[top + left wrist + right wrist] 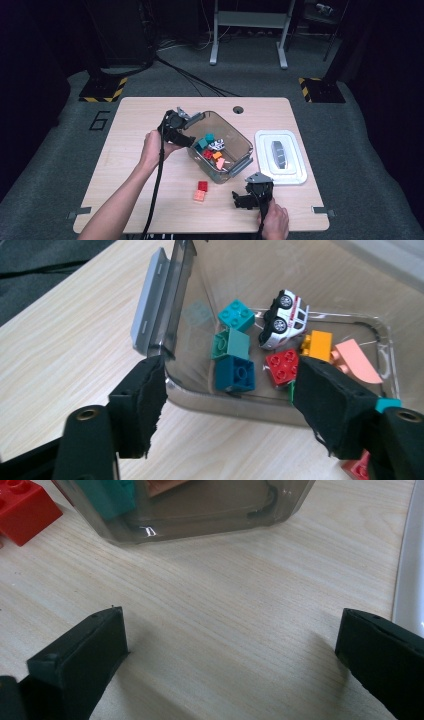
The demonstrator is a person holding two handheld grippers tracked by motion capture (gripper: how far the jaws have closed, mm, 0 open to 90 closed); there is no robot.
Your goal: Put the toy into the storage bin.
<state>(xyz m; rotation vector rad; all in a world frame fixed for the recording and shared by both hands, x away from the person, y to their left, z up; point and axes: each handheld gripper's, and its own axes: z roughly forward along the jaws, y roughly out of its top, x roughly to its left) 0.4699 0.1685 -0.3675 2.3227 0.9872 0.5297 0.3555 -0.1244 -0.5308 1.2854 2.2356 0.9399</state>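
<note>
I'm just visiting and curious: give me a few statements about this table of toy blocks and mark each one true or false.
1. A toy car lies inside the clear bin among the blocks. True.
2. The bin's white lid is clipped onto the bin. False: it lies on the table beside the bin.
3. Two blocks, the red block and the pink block, sit on the table outside the bin. True.
4. The right gripper clamps a block. False: its jaws stand open over bare table.
5. The left gripper has its jaws apart at the bin's rim. True.
</note>
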